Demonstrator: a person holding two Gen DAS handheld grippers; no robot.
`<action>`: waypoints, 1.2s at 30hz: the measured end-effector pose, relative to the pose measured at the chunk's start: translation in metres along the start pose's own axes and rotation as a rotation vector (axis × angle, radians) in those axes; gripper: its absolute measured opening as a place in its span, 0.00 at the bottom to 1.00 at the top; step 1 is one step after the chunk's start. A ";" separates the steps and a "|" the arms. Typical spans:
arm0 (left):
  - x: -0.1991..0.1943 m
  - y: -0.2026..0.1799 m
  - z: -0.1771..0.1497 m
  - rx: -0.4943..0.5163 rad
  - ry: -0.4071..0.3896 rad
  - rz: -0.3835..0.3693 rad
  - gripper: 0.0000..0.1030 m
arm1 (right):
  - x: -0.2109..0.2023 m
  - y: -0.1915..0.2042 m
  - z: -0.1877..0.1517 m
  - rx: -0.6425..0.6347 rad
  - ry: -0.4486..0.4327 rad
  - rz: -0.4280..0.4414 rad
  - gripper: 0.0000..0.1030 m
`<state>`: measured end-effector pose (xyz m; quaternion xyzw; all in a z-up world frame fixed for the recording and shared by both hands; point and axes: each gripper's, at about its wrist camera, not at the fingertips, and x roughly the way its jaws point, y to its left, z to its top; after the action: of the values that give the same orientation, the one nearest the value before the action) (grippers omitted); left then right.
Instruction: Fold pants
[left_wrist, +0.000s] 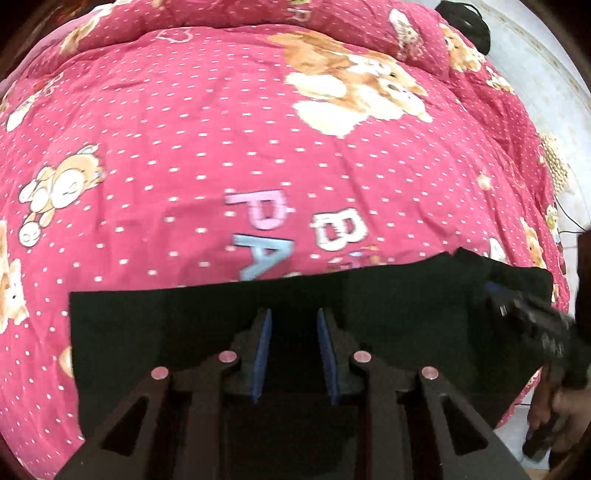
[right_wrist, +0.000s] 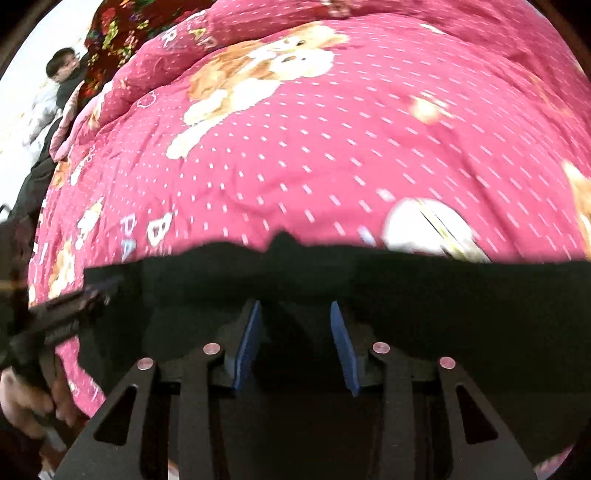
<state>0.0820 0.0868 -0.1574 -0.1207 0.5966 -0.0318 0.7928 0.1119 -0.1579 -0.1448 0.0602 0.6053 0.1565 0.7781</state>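
Both tongs gape wide: left gripper, right gripper over black pants; pinch matching edges, lift evenly off bear-print quilt.

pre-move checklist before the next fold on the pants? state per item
1. Left gripper open, nothing between its pads: ok.
2. Right gripper open, nothing held: ok.
3. Pants lying flat on the quilt: ok.
4. Far edge of the pants straight: not ok, a small bump in it.
5. Layers aligned underneath: cannot tell, the fabric is too dark.
6. Fold line: cannot tell.
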 end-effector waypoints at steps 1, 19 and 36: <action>-0.002 0.006 -0.001 -0.009 -0.008 0.004 0.28 | 0.008 0.001 0.007 -0.003 0.005 -0.008 0.39; -0.056 0.088 -0.110 -0.185 0.047 0.053 0.28 | -0.020 0.014 -0.071 -0.033 0.093 0.016 0.39; -0.071 0.132 -0.159 -0.318 0.089 0.019 0.28 | -0.010 0.046 -0.124 -0.154 0.238 -0.078 0.47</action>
<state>-0.1019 0.2040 -0.1626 -0.2375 0.6296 0.0654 0.7368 -0.0175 -0.1292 -0.1543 -0.0423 0.6814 0.1780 0.7087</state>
